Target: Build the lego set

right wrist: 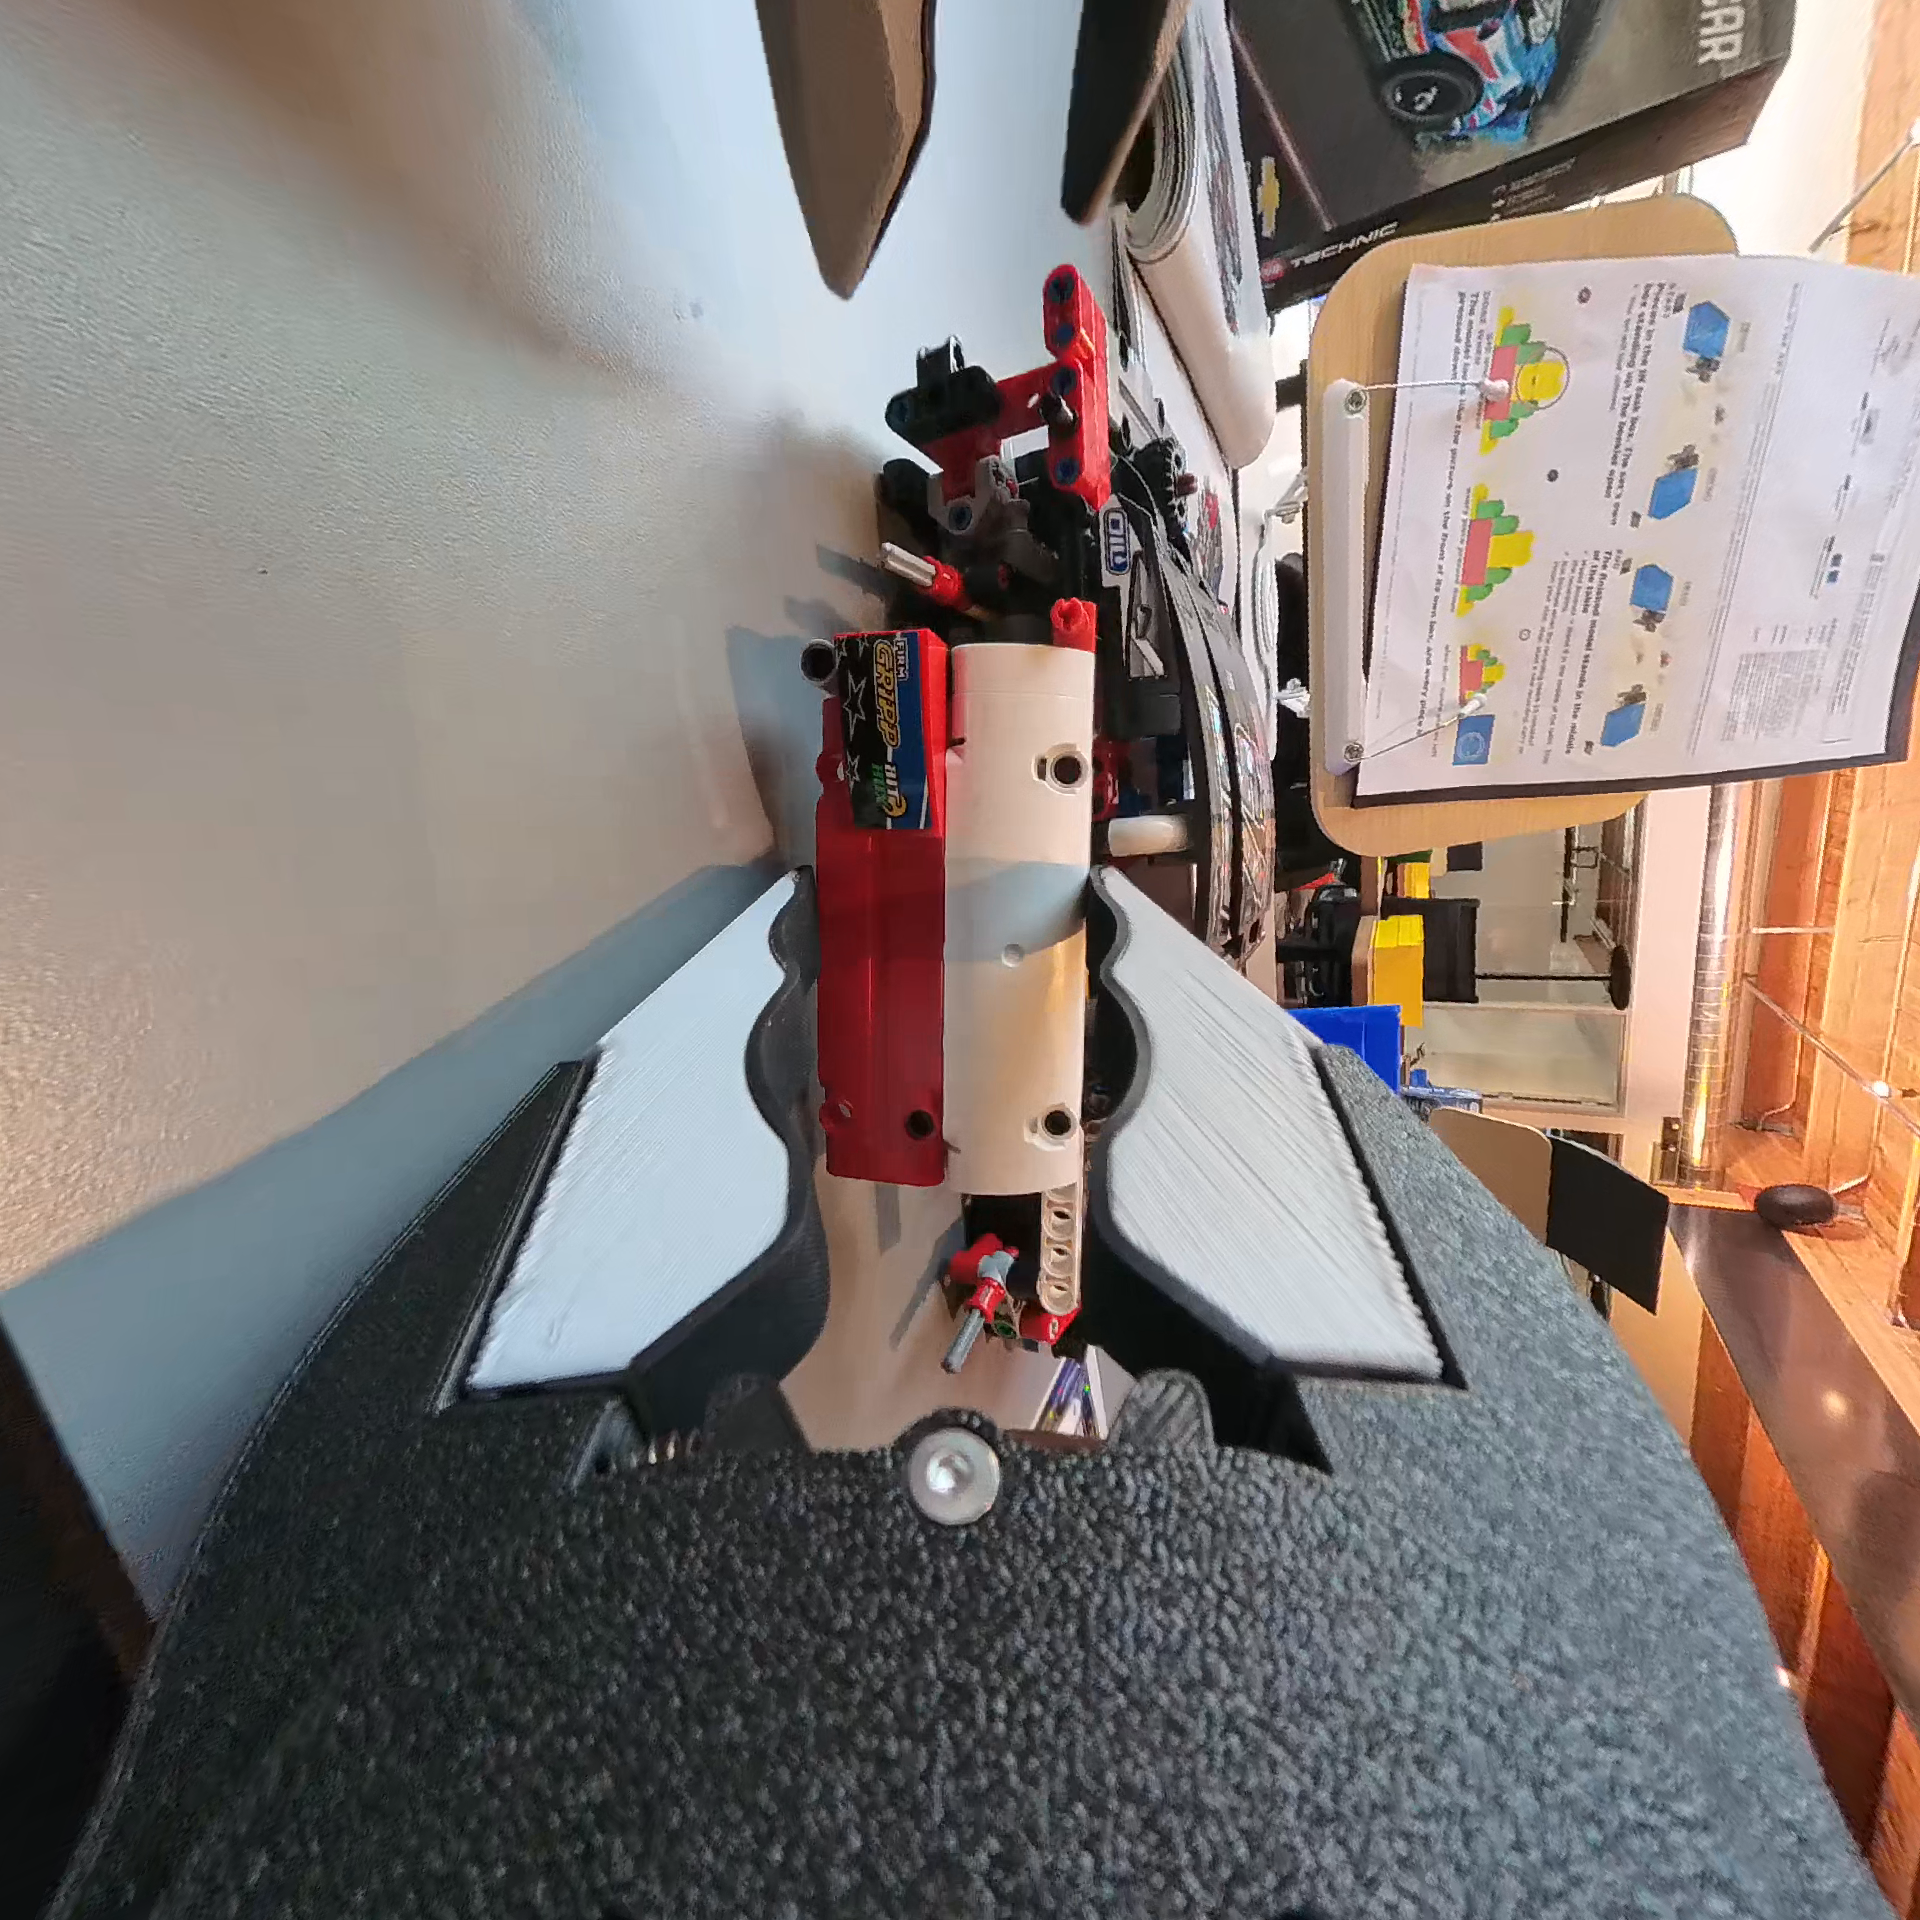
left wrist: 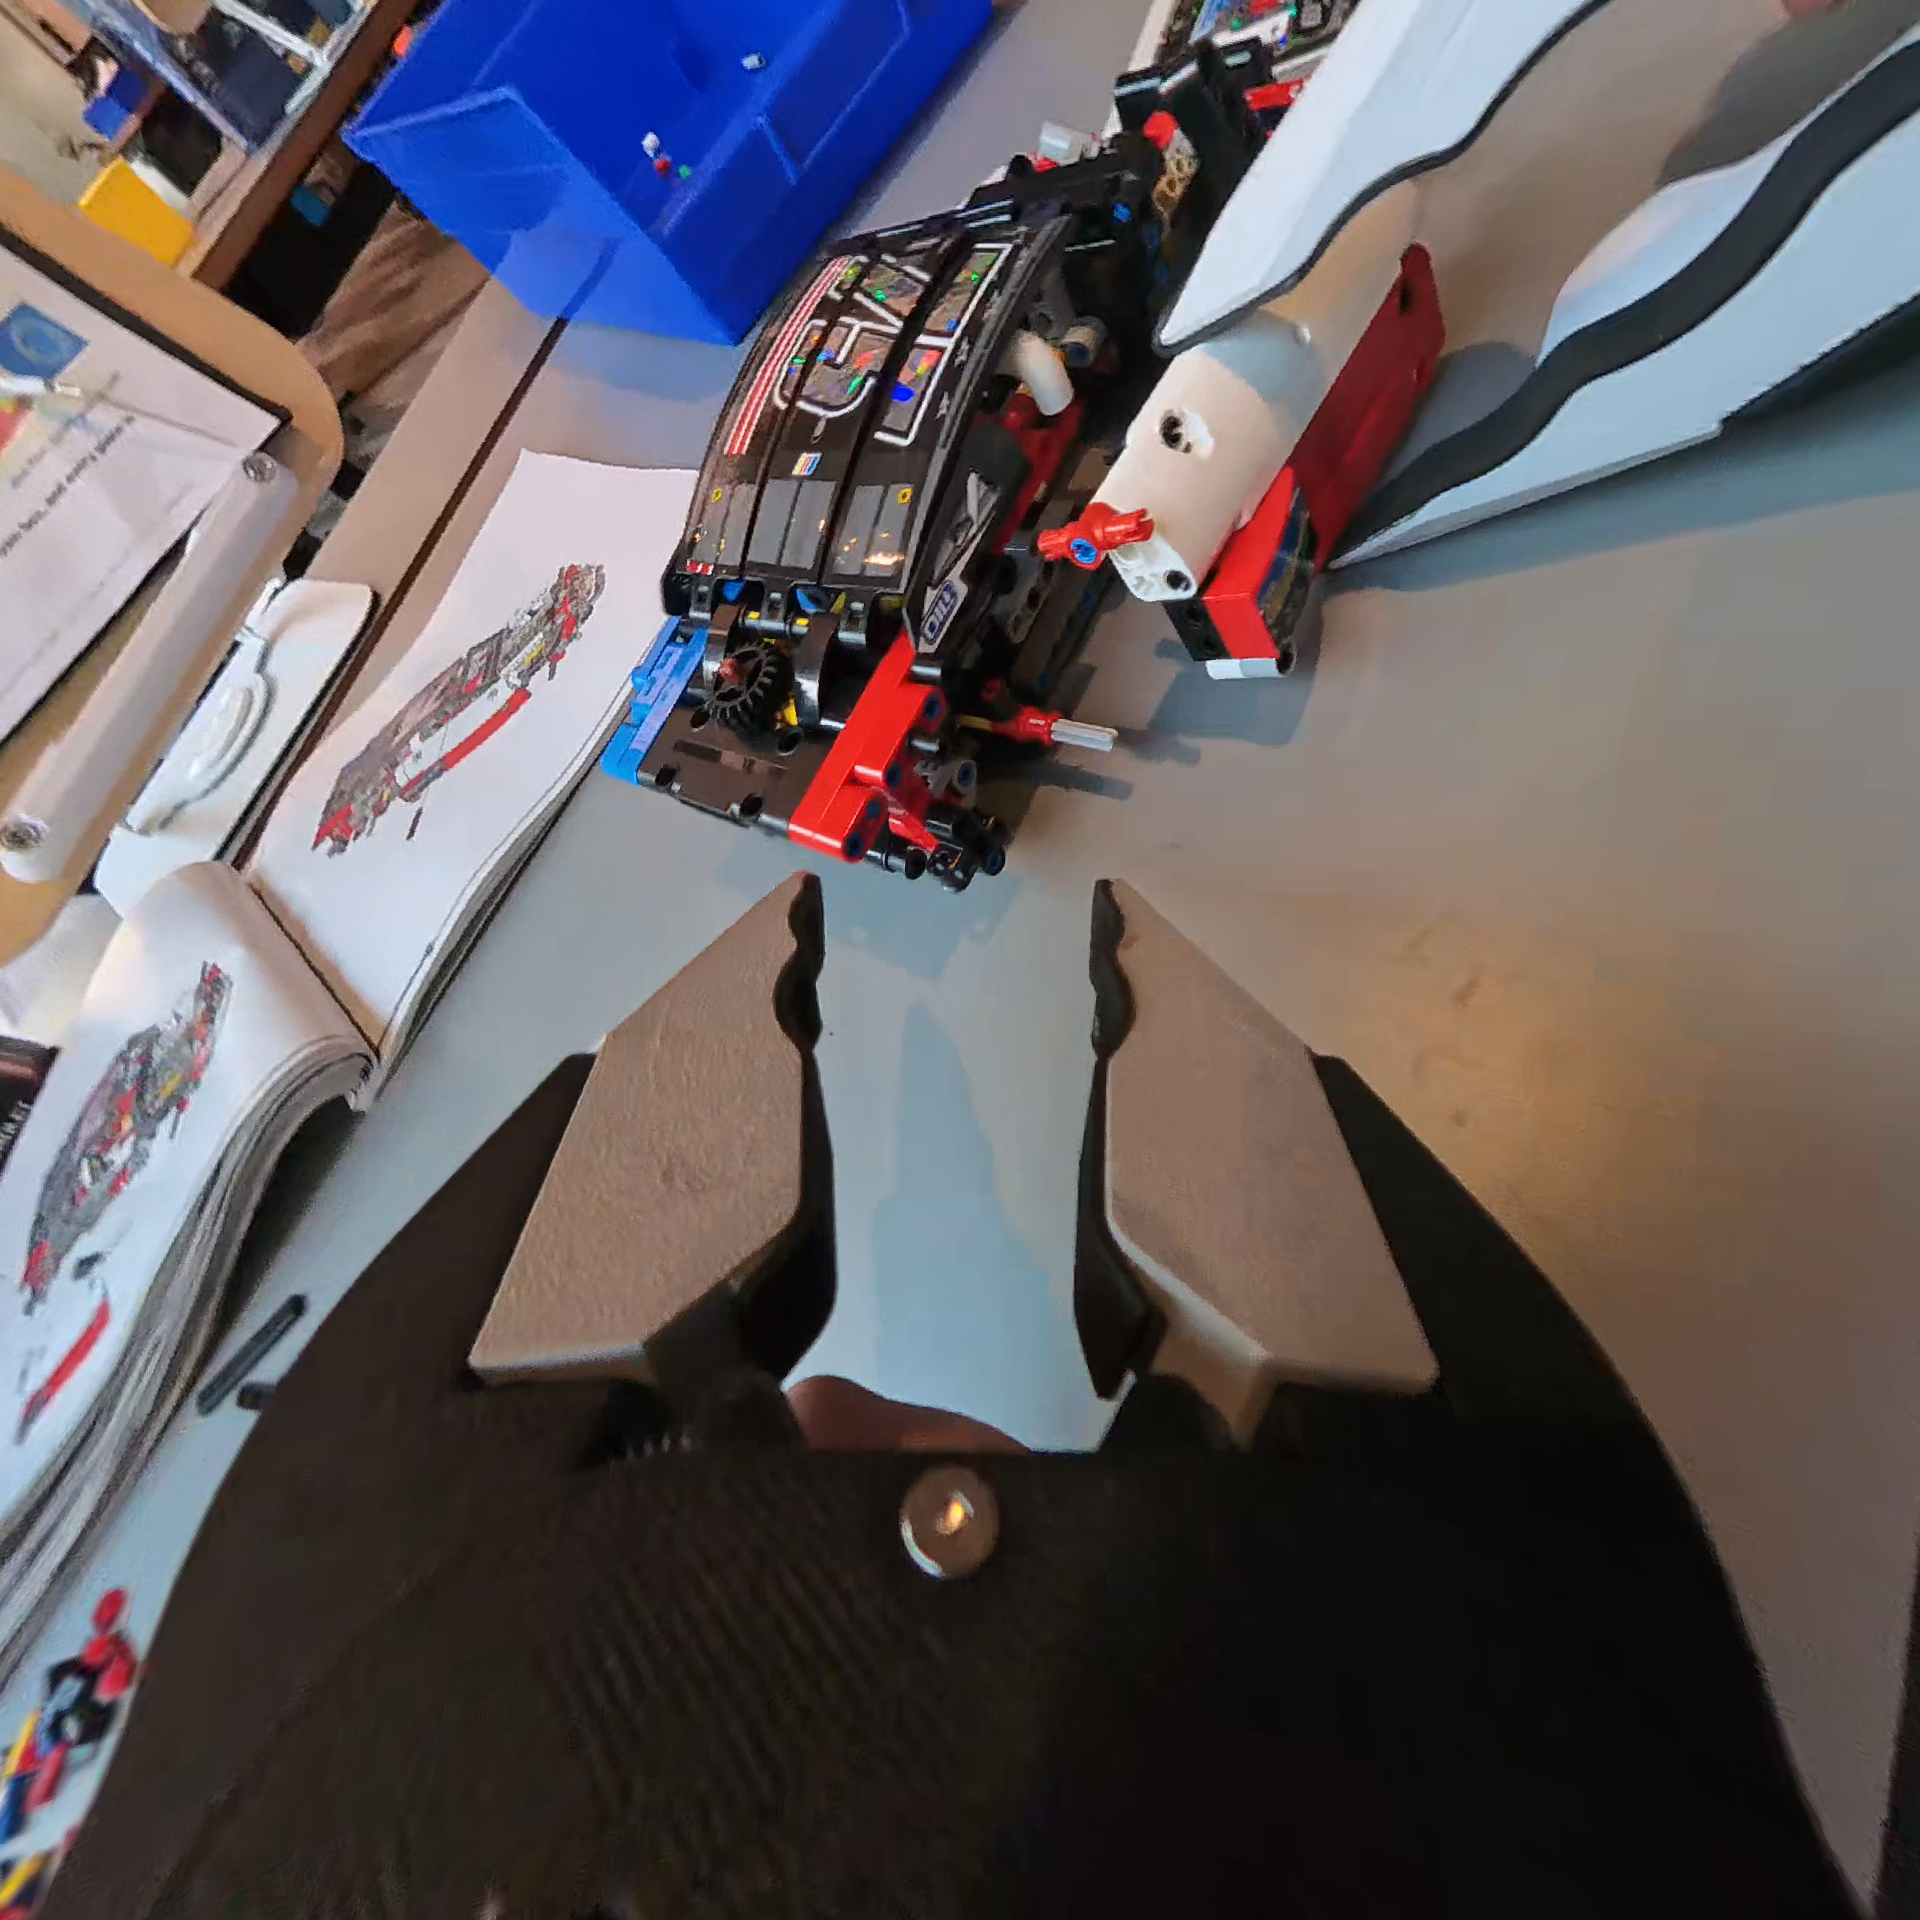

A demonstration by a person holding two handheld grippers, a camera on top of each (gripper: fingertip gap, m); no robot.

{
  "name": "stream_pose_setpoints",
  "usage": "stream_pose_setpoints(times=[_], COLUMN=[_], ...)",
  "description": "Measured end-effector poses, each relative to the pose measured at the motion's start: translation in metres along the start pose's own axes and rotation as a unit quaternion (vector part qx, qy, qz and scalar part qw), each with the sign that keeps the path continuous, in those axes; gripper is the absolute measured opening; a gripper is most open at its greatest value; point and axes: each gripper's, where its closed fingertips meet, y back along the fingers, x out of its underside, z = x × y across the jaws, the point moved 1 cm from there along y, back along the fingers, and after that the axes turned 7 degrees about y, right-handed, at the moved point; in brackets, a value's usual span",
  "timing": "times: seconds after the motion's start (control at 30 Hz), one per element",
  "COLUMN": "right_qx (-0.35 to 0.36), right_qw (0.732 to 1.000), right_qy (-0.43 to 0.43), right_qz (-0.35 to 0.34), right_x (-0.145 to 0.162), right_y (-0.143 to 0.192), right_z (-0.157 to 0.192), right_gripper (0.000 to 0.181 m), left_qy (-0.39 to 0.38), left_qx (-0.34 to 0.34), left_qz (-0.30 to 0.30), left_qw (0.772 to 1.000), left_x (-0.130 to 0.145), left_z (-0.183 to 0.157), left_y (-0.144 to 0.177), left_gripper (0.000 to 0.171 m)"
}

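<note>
Grey table (left wrist: 1507,935) fills most of the left wrist view, and everything else sits on it. Far left on it stands a blue bin (left wrist: 665,156) with a few tiny pieces inside, and nearer on the left lies an open instruction book (left wrist: 457,727) showing drawings of the model. Beyond the book, at the left edge, a wooden board (right wrist: 1351,540) holds a printed sheet, seen more fully in the right wrist view, with the set's box (right wrist: 1507,114) lying near it. The lego car (left wrist: 883,499), partly built, rests in the middle of the table just right of the book: a black curved roof with stickers, a red beam at its near corner, a blue piece at its left and a black gear at its near end. Along the car's right side runs a long panel section (right wrist: 966,935), red on one face and white on the other, with a stickered end. The right gripper (right wrist: 951,904) is clamped on this panel section, one white finger (right wrist: 665,1164) against the red face and the other against the white. The left gripper (left wrist: 956,904) hovers just near of the car with its tan fingers (left wrist: 686,1174) spread apart, nothing between them but bare table.
</note>
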Motion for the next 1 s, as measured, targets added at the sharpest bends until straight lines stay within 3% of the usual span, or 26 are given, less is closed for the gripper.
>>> stream_pose_setpoints(times=[0.37,0.73,0.9,1.0], right_qx=[0.009,0.017,0.019,0.024], right_qw=[1.0,1.0,0.999,0.999], right_qy=[0.01,-0.006,-0.032,-0.037], right_qz=[0.017,-0.001,-0.005,0.001], right_x=[0.005,0.008,0.011,0.011], right_y=[-0.007,-0.005,-0.004,-0.003], right_z=[-0.004,-0.003,-0.003,-0.002], right_gripper=[0.049,0.05,0.049,0.049], left_qy=[0.005,0.043,0.087,0.125], left_qx=[0.001,-0.01,0.016,0.009], left_qz=[-0.028,-0.048,-0.068,-0.113], left_qw=[1.0,0.998,0.994,0.986], left_x=[-0.011,-0.006,0.005,0.009], left_z=[-0.003,0.028,0.048,0.067], left_y=[-0.007,-0.008,0.008,0.028], left_gripper=[0.051,0.058,0.066,0.065])
